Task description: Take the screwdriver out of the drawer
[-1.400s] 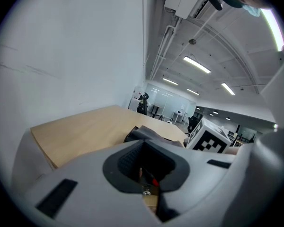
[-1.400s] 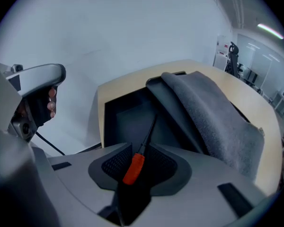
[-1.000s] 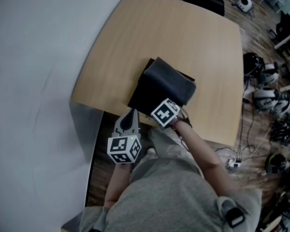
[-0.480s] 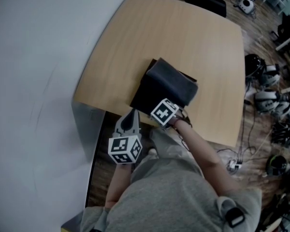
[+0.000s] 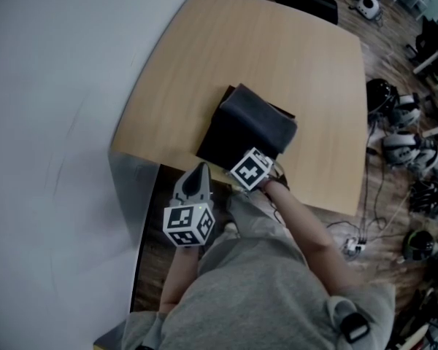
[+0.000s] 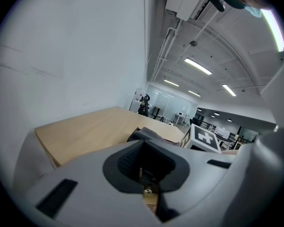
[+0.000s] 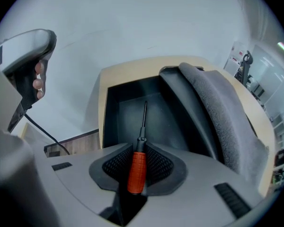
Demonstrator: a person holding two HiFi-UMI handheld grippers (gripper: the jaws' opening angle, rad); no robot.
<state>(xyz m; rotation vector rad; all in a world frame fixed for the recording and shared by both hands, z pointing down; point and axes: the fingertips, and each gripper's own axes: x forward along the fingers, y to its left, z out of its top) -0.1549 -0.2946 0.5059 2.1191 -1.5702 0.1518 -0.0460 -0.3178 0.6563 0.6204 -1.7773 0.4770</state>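
Note:
A screwdriver with an orange handle and a thin black shaft lies in the open black drawer under the table's near edge. My right gripper points steeply down into the drawer. Its jaws are closing, with the handle between them and the pads against its sides. In the head view only this gripper's marker cube shows, at the table edge. My left gripper hangs off the table's near corner, to the left of the drawer. It looks shut with nothing in it.
A dark grey folded cloth lies on the wooden table right above the drawer and drapes along its right side. A white wall is on the left. Cables and gear litter the floor on the right.

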